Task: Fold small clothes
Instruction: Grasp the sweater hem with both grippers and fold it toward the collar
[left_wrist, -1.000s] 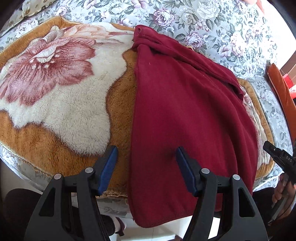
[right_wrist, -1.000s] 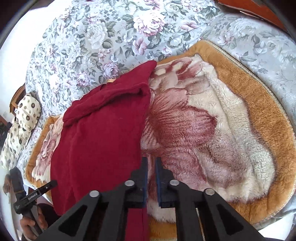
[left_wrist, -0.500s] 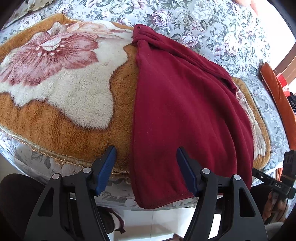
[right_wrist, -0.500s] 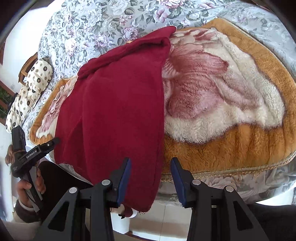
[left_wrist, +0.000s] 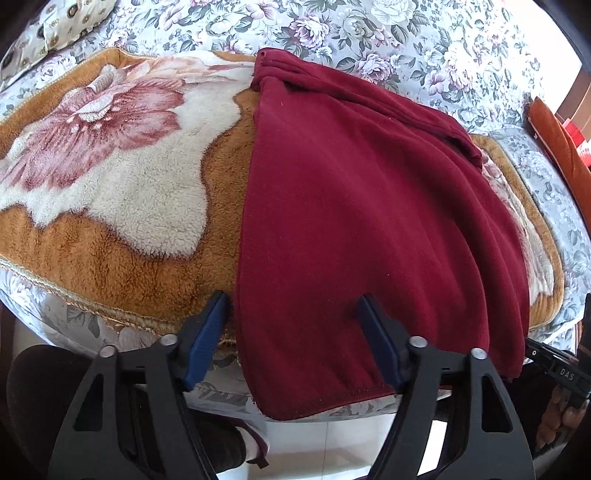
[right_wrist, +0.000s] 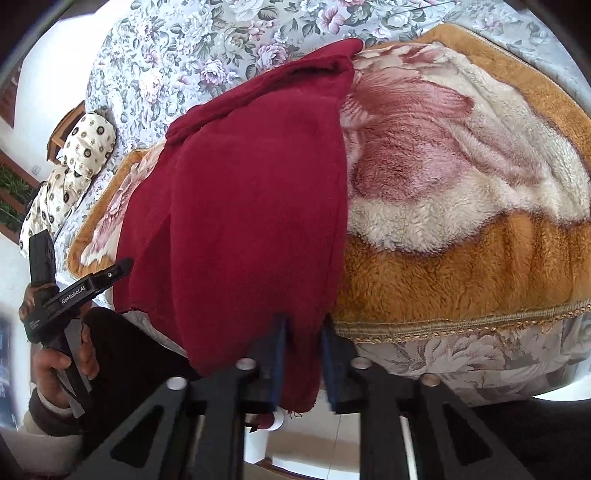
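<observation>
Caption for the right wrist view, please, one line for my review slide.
Right gripper pinches the hanging corner of the dark red garment spread over the floral fleece blanket.

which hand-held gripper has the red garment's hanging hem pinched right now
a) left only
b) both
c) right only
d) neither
c) In the right wrist view the right hand-held gripper, whose jaws have just been closing, has its pads squeezed on the red garment near its lower corner, while the left hand-held gripper straddles the hem with its pads apart, closing but not yet pressing.
</observation>
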